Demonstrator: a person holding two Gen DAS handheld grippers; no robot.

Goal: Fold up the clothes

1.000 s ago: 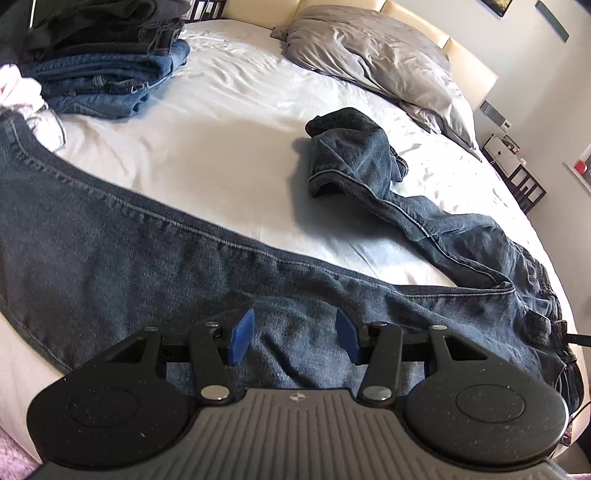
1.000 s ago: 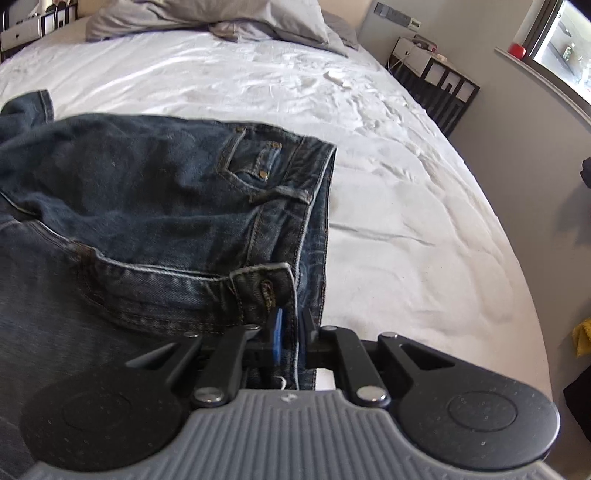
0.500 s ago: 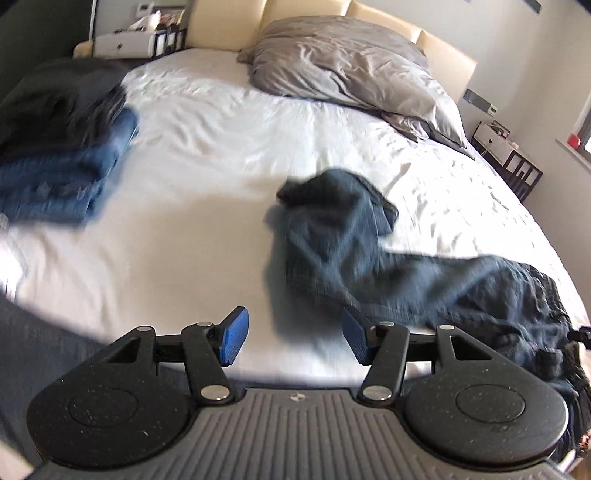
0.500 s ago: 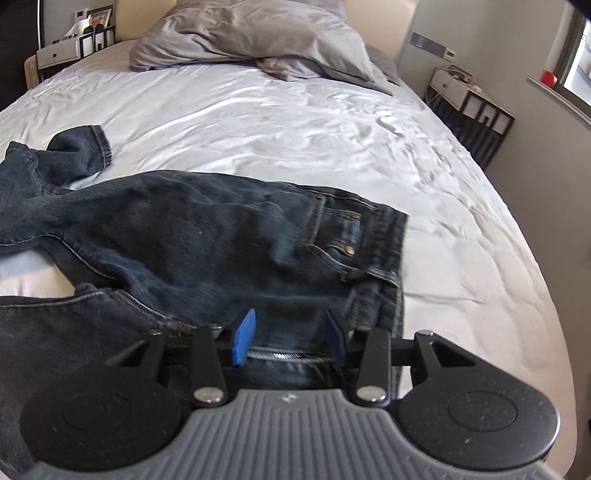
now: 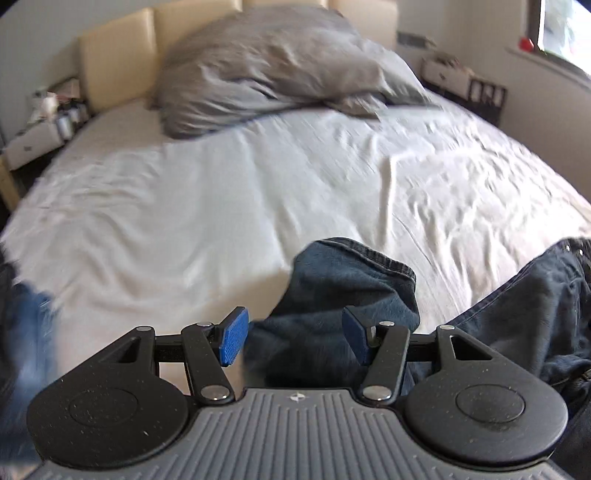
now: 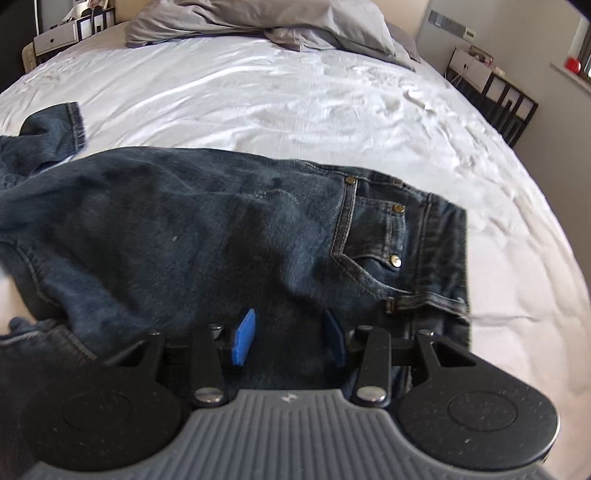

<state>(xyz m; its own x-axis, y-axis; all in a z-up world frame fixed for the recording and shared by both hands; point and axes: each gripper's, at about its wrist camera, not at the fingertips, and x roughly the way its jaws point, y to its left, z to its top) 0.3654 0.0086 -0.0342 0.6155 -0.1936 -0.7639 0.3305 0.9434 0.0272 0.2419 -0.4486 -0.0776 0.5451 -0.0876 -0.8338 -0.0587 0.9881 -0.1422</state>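
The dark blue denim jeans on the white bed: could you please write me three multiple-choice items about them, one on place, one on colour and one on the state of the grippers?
1. Where do the dark blue denim jeans lie?
A. On the white bed sheet
B. On the grey pillow
C. On the black bedside shelf

2. What colour are the pads on the right gripper?
A. Red
B. Blue
C. Green

3. How does the left gripper stand?
A. Shut on the waistband
B. Shut on the pillow
C. Open, over the trouser leg end

Answers:
1. A, the denim is spread flat on the sheet, well short of the pillow.
2. B, both pads show bright blue against the dark denim.
3. C, its jaws stand apart and the pads do not press on the cloth.
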